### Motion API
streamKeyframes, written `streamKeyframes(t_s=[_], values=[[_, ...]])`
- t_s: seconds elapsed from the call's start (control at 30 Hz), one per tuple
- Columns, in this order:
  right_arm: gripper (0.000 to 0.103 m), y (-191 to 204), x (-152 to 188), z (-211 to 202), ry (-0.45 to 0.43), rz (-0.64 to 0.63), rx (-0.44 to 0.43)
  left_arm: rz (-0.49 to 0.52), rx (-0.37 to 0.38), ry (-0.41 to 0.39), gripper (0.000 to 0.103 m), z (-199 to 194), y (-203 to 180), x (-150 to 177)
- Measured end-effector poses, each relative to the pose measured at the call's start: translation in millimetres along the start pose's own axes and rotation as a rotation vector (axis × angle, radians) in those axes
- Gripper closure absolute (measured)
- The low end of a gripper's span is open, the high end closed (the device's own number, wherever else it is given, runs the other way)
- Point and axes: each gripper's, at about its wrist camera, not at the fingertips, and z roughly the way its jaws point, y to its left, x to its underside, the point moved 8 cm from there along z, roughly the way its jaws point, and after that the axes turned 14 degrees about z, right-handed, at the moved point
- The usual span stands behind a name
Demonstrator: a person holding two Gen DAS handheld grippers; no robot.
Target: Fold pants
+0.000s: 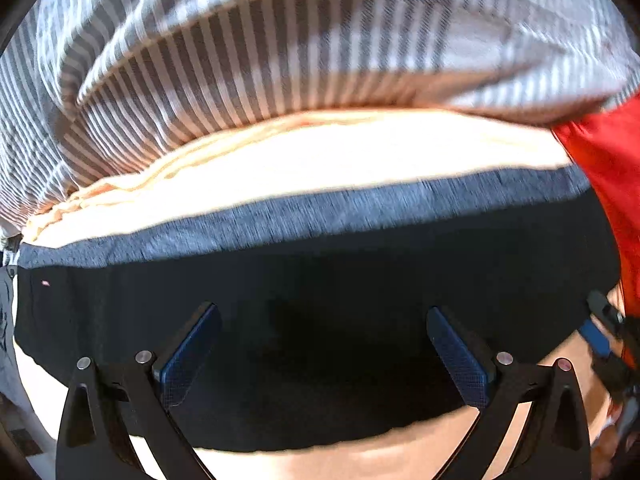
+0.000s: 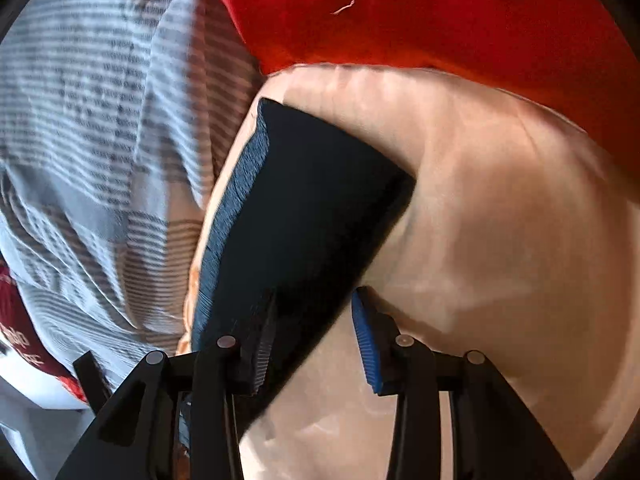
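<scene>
Lying flat on the peach-coloured bed sheet (image 1: 320, 152), the folded black pants with a grey-blue waistband (image 1: 304, 280) sit just in front of the striped grey-and-white cloth (image 1: 248, 64), beside the red fabric (image 2: 440, 24). Over the pants the left gripper (image 1: 320, 352) has its jaws spread wide, gripping nothing. At the pants' near corner the right gripper (image 2: 312, 344) also has its jaws apart, the dark cloth lying loose between them.

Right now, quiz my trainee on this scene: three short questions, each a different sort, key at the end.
1. True or false: the left tongs are clamped shut on the black pants.
2. Which cloth lies beside the peach sheet? A) green towel B) red cloth C) yellow blanket
3. Fill in: the pants' waistband is ____ in colour.

Key: 1 false, both tongs stand open; 2 B; 3 blue-grey.
</scene>
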Motion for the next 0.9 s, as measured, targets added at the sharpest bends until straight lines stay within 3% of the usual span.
streamKeyframes(t_s=[0.17,0.27,0.33,0.43,0.57,0.63,0.7,0.8,0.9], values=[[0.056,20.4,-6.2,9.6,0.028,-0.014,-0.103,-0.072,-0.059,-0.034,0.000,9.9,15.6,-31.8],[0.056,25.7,-6.4,16.0,0.042,-0.059,-0.093,-0.083,-0.080,-0.042,0.000,25.3,17.1,-42.3],[0.056,21.0,-7.4,24.1,0.068,-0.050,-0.088,-0.052,-0.114,-0.004,0.000,44.5,14.9,-41.4],[0.059,23.2,-12.8,32.0,0.070,-0.035,-0.113,-0.080,-0.091,-0.032,0.000,53.8,17.5,-41.2],[0.059,29.9,-13.5,40.8,0.090,-0.019,-0.097,-0.070,-0.080,0.016,0.000,39.9,18.4,-35.6],[0.065,28.9,-14.1,42.2,0.106,0.012,-0.079,-0.042,-0.078,0.011,0.000,29.5,15.2,-27.9],[0.080,26.5,-14.3,42.6,0.121,0.043,-0.073,-0.009,-0.084,0.003,0.000,16.7,12.1,-12.6],[0.087,32.9,-11.8,38.4,0.134,0.044,-0.097,-0.012,-0.116,-0.002,0.000,6.9,19.4,7.4],[0.088,52.6,-4.3,30.2,0.139,-0.014,-0.121,-0.066,-0.090,0.010,0.000,13.3,27.2,13.3]])
